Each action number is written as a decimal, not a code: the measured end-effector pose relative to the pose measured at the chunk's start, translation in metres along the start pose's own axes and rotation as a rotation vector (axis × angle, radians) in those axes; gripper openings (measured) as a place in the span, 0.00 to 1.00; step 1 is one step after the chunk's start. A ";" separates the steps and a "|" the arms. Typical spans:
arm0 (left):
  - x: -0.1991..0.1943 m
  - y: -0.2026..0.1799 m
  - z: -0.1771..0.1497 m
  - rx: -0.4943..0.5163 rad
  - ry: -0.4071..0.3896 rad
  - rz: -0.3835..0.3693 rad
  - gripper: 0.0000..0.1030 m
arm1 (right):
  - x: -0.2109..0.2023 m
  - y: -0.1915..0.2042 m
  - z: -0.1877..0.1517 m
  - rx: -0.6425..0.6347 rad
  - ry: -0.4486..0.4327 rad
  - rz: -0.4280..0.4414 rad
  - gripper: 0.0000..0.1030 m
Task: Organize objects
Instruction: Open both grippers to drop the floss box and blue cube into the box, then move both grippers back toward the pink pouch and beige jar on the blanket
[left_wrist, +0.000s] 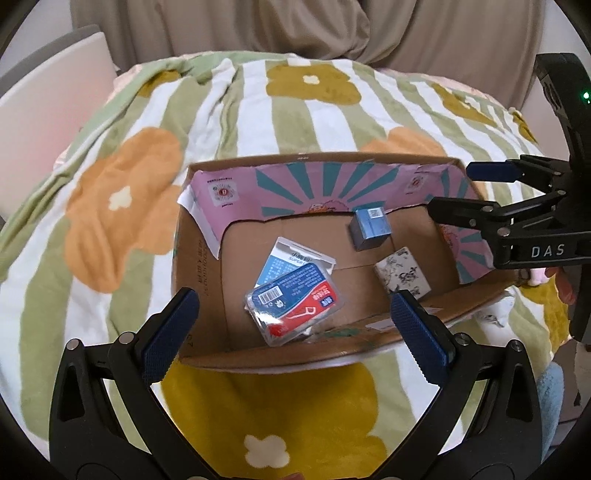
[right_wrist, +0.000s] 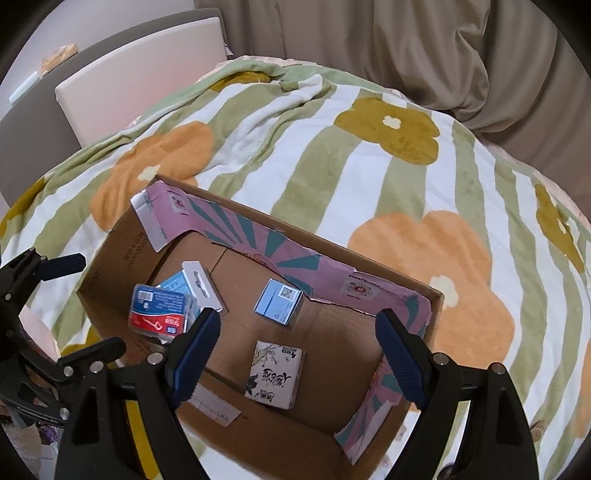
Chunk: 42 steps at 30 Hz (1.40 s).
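Note:
An open cardboard box (left_wrist: 199, 258) (right_wrist: 122, 258) with pink and teal flaps lies on the bed. Inside are a red and blue floss pick pack (left_wrist: 295, 306) (right_wrist: 160, 312), a blue and white carded packet (left_wrist: 291, 258) (right_wrist: 195, 284) under it, a small blue box (left_wrist: 371, 229) (right_wrist: 279, 301) and a white box with black drawings (left_wrist: 402, 273) (right_wrist: 275, 373). My left gripper (left_wrist: 295, 328) is open and empty above the box's near edge. My right gripper (right_wrist: 299, 358) (left_wrist: 450, 192) is open and empty above the box's right end.
A fleece blanket (left_wrist: 295, 110) (right_wrist: 369, 166) with green stripes and orange and mustard flowers covers the bed. A beige headboard panel (left_wrist: 48, 110) (right_wrist: 147, 66) stands at the left. Tan curtains (left_wrist: 369, 29) (right_wrist: 406, 44) hang behind.

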<state>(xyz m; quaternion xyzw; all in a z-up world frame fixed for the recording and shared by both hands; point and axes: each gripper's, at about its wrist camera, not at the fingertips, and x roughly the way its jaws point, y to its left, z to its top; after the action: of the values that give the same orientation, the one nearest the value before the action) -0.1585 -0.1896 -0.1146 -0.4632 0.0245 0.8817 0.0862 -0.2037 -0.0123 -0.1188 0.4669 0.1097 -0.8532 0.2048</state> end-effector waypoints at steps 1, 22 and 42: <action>-0.005 -0.001 -0.001 -0.002 -0.004 -0.003 1.00 | -0.004 0.001 -0.001 0.000 -0.003 0.000 0.81; -0.088 -0.054 -0.002 0.020 -0.129 -0.048 1.00 | -0.147 -0.055 -0.024 0.137 -0.184 -0.201 0.81; -0.103 -0.203 -0.005 0.191 -0.156 -0.158 1.00 | -0.226 -0.151 -0.109 0.239 -0.211 -0.309 0.81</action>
<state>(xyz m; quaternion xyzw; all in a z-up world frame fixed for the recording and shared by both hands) -0.0615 -0.0038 -0.0250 -0.3832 0.0648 0.8992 0.2008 -0.0815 0.2197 0.0116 0.3736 0.0559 -0.9256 0.0251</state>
